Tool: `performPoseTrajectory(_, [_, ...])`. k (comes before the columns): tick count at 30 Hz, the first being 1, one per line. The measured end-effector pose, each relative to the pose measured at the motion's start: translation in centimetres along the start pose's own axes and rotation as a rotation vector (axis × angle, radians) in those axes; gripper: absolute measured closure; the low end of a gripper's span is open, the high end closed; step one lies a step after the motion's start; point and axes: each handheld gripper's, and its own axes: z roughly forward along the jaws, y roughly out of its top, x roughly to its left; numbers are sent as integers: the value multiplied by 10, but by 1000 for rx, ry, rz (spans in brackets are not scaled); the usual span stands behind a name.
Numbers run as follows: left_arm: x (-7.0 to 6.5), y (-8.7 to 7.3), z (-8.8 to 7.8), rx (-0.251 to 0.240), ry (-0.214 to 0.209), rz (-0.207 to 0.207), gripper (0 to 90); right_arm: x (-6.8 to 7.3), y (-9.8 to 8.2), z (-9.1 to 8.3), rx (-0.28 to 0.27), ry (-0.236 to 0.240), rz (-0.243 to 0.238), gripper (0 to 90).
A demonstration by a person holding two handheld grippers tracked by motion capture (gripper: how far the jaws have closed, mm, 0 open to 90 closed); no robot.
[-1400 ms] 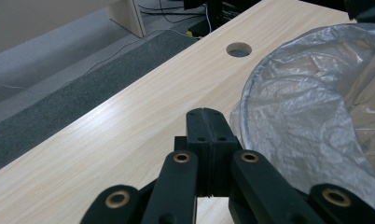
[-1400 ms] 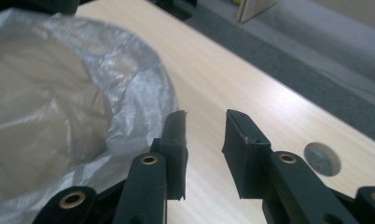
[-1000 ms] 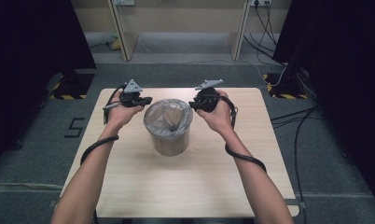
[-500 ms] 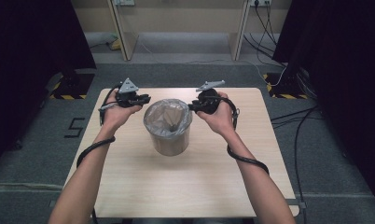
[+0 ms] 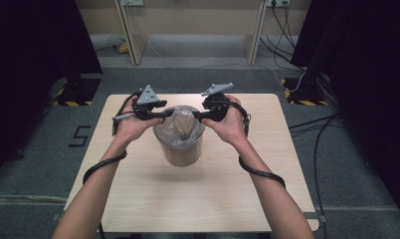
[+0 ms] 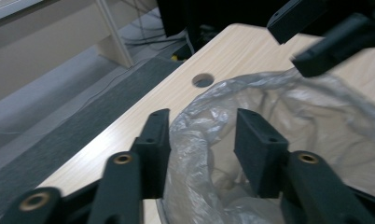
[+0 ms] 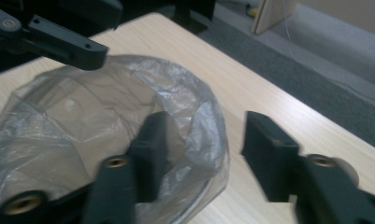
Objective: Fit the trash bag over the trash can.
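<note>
A round brown bin (image 5: 179, 152) lined with a clear plastic bag (image 5: 180, 122) stands mid-table. My left gripper (image 5: 160, 115) is at the bin's left rim and my right gripper (image 5: 200, 117) at its right rim, both pointing inward. In the left gripper view the left gripper (image 6: 203, 119) has just been opening, and the bag's rim (image 6: 209, 112) stands loose between its parted jaws. In the right gripper view the right gripper (image 7: 206, 122) has also just been opening. Its jaws straddle the bag's edge (image 7: 209, 140) without pressing on it.
The light wooden table (image 5: 188, 199) has a small round hole (image 6: 203, 80) near its far edge. Grey carpet surrounds it, with cables (image 5: 317, 134) on the floor at the right and pale cabinet legs (image 5: 128, 40) behind. A cable trails from each gripper along the forearms.
Both hands have shifted slightly inward and upward at the bin's rim. The bag's top now stands loosely above the rim.
</note>
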Motion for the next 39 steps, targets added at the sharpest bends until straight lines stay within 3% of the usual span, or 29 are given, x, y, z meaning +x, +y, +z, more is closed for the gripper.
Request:
performPoseTrajectory(6, [3, -3, 19, 81, 43, 17, 496, -2, -9, 16, 71, -36, 29, 375])
performPoseTrajectory(14, [17, -11, 26, 111, 93, -30, 542, -11, -20, 16, 93, -18, 60, 405])
performPoseTrajectory(24, [24, -18, 30, 126, 91, -75, 550, -14, -24, 13, 104, -7, 71, 414])
performPoseTrajectory(25, [25, -18, 29, 126, 109, -61, 550, -13, -23, 12, 105, -8, 70, 413])
performPoseTrajectory(29, [21, -15, 23, 89, 86, -77, 509, -11, -17, 6, 68, -25, 57, 396])
performPoseTrajectory(31, [19, -11, 15, 70, 102, -51, 501, -8, -12, 2, 42, -26, 42, 398])
performPoseTrajectory(33, [14, -8, 6, 43, 88, -41, 495, -3, -5, -3, 16, -21, 15, 411])
performPoseTrajectory(37, [0, -4, -14, 21, 64, -9, 495, 8, 6, -7, -22, 5, -46, 533])
performPoseTrajectory(39, [-10, -3, -22, 18, 22, 21, 531, 13, 10, -7, -25, 40, -68, 617])
